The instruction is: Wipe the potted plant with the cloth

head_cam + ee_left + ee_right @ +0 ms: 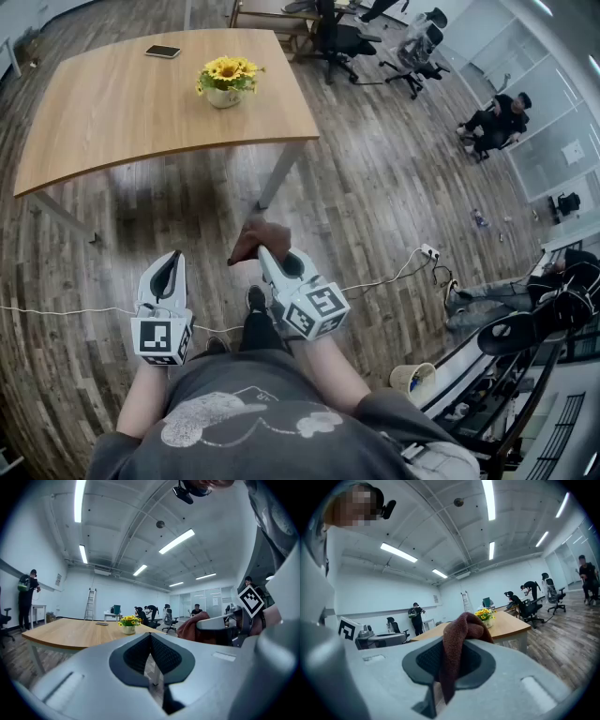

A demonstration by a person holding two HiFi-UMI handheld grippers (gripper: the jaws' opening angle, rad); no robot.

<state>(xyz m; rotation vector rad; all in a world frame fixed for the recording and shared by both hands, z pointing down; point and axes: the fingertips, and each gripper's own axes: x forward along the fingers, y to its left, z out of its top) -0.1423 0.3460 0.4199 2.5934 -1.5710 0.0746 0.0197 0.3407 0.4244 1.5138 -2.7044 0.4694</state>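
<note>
From over the person's head, the potted plant, yellow blooms in a small pale round pot, stands upright on the smooth wooden counter. It is well apart from both grippers, roughly straight ahead between them across bare plank floor. The right gripper carries the cloth and looks marginally nearer, so I'd judge it must travel forward. The left gripper view shows the left gripper with its dark, ribbed fingers pressed together on nothing, the plant small and far, just left of their line. In the right gripper view, the fingers pinch a fold of soft, reddish-brown, nubbly cloth. It humps above them and trails below, with the plant peeking just beyond the hump.
</note>
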